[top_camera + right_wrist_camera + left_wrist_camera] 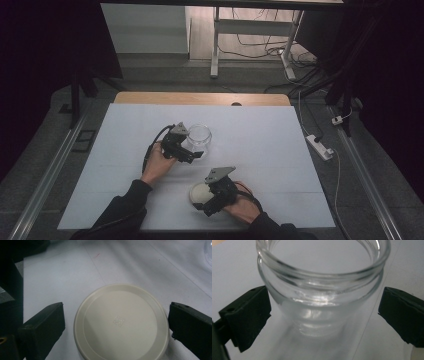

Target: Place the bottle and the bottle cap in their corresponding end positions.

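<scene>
Both sets of fingers stand spread wide, each pair straddling its own object without clear contact. Seen in the left gripper view, the left gripper [322, 322] has the glass jar [323, 287] between its jaws: the near-side pad sits just beside the jar's shoulder, perhaps brushing it, while the other pad stands apart with bare table showing between. The jar is upright, mouth open and lidless, its axis vertical and crossing the line of the jaws squarely, so a squeeze would meet its round wall on two opposite sides.

Seen in the right gripper view, the right gripper [116, 325] brackets the cream lid [121, 322], which lies flat on the white table cover [280, 145]; one pad is close at the lid's edge, the other stands off with a strip of table between. Nothing is gripped by either tool.

From the high view, taking the jar [199, 138] as landmark: the left gripper [192, 155] is at its near side, and the lid [200, 192] lies nearer the person and slightly rightward, with the right gripper [210, 202] on it. My guess is that the lid belongs on this jar, so the telling relation is lid below-and-beside the open mouth, with the right hand nearer the lid.

A small embossed mark sits at the lid's centre; it cannot be read. No other writing or label shows
</scene>
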### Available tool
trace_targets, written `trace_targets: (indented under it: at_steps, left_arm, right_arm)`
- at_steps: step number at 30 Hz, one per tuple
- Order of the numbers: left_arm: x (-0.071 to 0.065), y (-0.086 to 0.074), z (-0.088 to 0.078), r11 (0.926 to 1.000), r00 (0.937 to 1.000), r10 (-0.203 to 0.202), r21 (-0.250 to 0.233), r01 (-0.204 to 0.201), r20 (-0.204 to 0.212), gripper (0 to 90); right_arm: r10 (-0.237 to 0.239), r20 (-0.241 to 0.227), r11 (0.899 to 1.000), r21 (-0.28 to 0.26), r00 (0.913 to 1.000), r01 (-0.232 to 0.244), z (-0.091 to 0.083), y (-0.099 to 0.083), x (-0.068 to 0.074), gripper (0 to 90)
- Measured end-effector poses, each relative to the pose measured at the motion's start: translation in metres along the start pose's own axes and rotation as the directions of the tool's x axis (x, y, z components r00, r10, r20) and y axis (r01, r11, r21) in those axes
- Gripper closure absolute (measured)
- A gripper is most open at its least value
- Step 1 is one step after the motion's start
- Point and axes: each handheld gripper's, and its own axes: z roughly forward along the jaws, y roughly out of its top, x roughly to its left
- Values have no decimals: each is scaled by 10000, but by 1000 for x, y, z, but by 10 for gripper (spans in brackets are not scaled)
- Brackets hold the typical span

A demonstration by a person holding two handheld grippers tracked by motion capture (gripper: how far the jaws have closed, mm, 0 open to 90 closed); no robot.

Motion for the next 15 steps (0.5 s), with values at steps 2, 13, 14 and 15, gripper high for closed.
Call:
trace_targets:
  at_steps: [2, 13, 14, 15]
  left_arm:
    - [-1, -3, -4, 9999, 9999, -88, -61, 89, 73, 0]
    - [-12, -16, -27, 9999, 9999, -59, 93, 58, 118, 0]
    - [-13, -17, -29, 9999, 9999, -55, 131, 53, 104, 0]
    - [-14, -18, -31, 9999, 9999, -84, 132, 82, 112, 0]
  right_arm:
    - [-4, 38, 10000, -35, 10000, 5, -2, 1, 0, 2]
    - [183, 348, 9992, -371, 9992, -170, -16, 1, -5, 0]
    - [143, 401, 9992, -387, 9991, -127, -17, 0, -6, 0]
    - [145, 452, 9991, -396, 9989, -127, -18, 0, -6, 0]
